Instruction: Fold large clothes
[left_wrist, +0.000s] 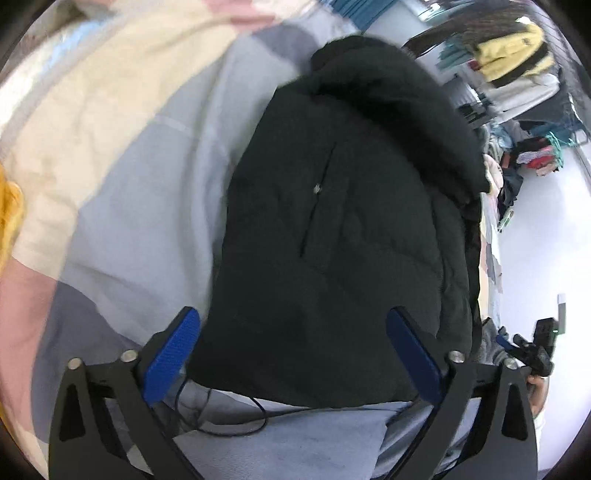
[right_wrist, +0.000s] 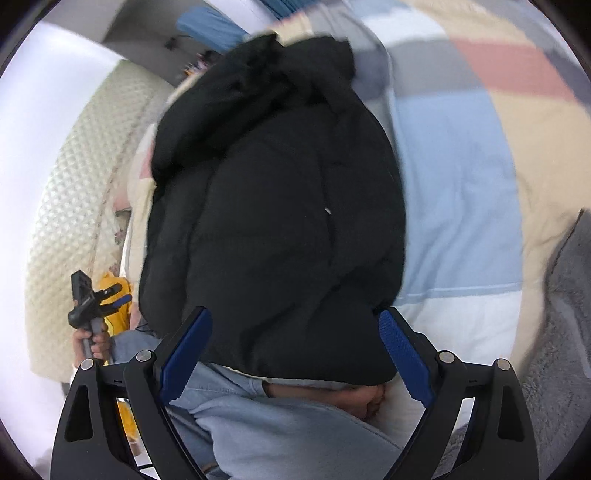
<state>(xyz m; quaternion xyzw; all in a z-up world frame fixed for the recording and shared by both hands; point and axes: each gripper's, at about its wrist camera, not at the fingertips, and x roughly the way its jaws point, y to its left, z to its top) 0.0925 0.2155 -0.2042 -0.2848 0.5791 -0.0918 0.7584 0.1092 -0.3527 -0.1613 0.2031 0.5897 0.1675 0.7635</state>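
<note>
A patchwork quilt (left_wrist: 122, 155) in cream, pale blue, grey and pink blocks covers the bed, and the black puffer jacket (left_wrist: 332, 221) lies in a bundled heap on top of it, collar end away from the cameras. Its near hem sits just past a knee in light blue jeans (right_wrist: 280, 435). The left gripper (left_wrist: 291, 354) hangs over that hem, jaws spread wide, nothing pinched. The right gripper (right_wrist: 295, 354) does likewise, blue pads wide apart, clear of the fabric. A bare foot (right_wrist: 358, 398) peeks out under the hem.
</note>
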